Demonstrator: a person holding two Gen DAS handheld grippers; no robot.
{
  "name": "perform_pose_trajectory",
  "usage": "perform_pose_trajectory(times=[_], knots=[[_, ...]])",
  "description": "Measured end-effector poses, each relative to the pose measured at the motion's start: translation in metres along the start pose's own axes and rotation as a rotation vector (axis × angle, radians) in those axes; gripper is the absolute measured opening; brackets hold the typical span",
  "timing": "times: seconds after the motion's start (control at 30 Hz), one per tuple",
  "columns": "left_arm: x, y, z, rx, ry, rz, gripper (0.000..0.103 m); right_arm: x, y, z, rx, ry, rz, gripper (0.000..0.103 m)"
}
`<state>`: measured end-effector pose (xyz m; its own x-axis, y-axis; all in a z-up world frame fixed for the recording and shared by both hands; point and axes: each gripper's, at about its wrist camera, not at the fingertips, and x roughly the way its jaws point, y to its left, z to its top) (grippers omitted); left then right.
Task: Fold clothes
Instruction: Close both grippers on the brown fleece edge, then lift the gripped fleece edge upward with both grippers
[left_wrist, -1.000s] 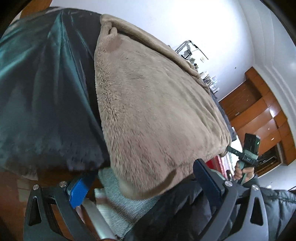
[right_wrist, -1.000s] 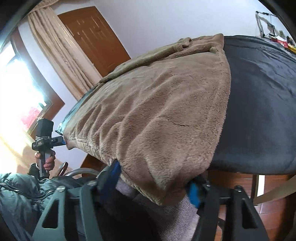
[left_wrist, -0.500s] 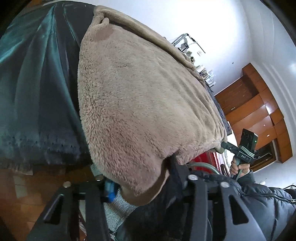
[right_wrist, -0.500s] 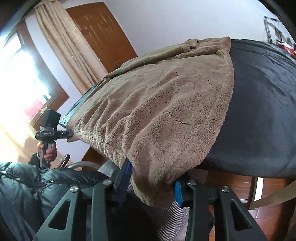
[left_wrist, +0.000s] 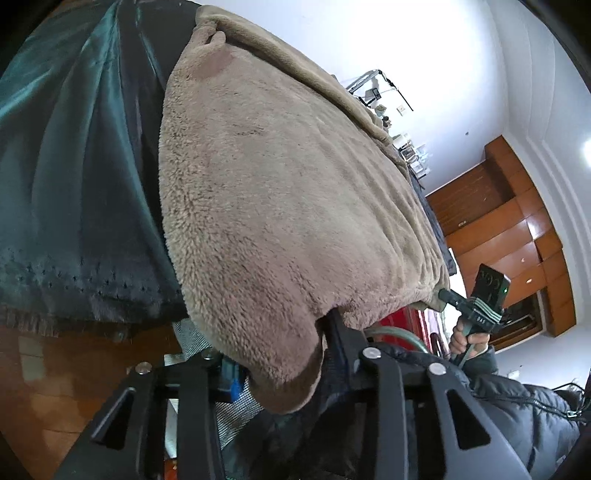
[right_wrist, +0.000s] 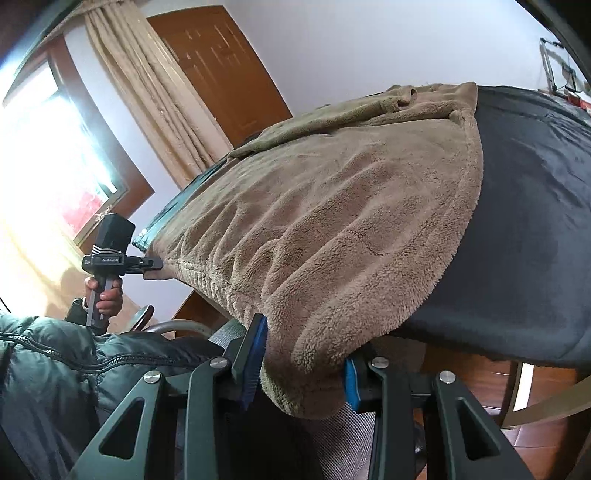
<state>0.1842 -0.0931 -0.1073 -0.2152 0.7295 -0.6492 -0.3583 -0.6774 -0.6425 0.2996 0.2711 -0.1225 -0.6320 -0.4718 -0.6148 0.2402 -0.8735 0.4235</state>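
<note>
A tan, plush fleece garment (left_wrist: 288, 192) lies spread flat over a dark cloth-covered table (right_wrist: 535, 206), its near hem hanging over the table edge toward the person.

Left gripper (left_wrist: 280, 369): the black two-finger jaws are closed on the hanging corner of the fleece garment at the 6 o'clock position of the left wrist view. The fabric bulges between the fingers, and a blue pad (left_wrist: 234, 387) shows at the left finger. In the right wrist view this same gripper appears at 9 o'clock, its fingertips clamped on the hem corner and its handle gripped by a hand (right_wrist: 103, 291).

Right gripper (right_wrist: 303, 363): the jaws are partly closed, with both blue pads pressed against a thick fold of the fleece hem at 6 o'clock of the right wrist view. In the left wrist view it appears at 3 o'clock, meeting the far hem corner and held by the other hand (left_wrist: 469, 336).

A dark padded jacket sleeve (right_wrist: 48, 369) sits at 8 o'clock. A beige curtain (right_wrist: 147, 85) and a brown wooden door (right_wrist: 221, 66) stand at 11 o'clock.
</note>
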Motion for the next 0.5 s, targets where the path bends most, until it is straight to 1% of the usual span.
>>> perform_pose_trajectory(times=[0.07, 0.13, 0.17, 0.2, 0.27, 0.4, 0.5], knots=[[0.002, 0.001, 0.001, -0.010, -0.002, -0.007, 0.041, 0.000, 0.000, 0.000, -0.003, 0.001, 0.001, 0.039], [0.001, -0.001, 0.000, 0.004, -0.005, 0.011, 0.040, 0.001, 0.004, -0.001, -0.023, 0.005, -0.015, 0.038], [-0.002, -0.003, -0.002, 0.013, -0.005, 0.017, 0.035, 0.001, 0.006, 0.000, -0.037, 0.004, -0.025, 0.037], [-0.006, -0.006, -0.004, 0.022, -0.006, 0.024, 0.031, 0.001, 0.009, 0.000, -0.051, 0.001, -0.036, 0.034], [-0.013, -0.012, -0.007, 0.051, -0.009, 0.045, 0.027, -0.001, 0.015, 0.002, -0.076, -0.010, -0.051, 0.030], [-0.030, -0.024, -0.006, 0.089, -0.047, 0.044, 0.023, -0.014, 0.022, 0.009, -0.106, -0.085, -0.042, 0.027], [-0.047, -0.034, -0.002, 0.106, -0.105, 0.021, 0.023, -0.022, 0.026, 0.016, -0.116, -0.150, -0.021, 0.027]])
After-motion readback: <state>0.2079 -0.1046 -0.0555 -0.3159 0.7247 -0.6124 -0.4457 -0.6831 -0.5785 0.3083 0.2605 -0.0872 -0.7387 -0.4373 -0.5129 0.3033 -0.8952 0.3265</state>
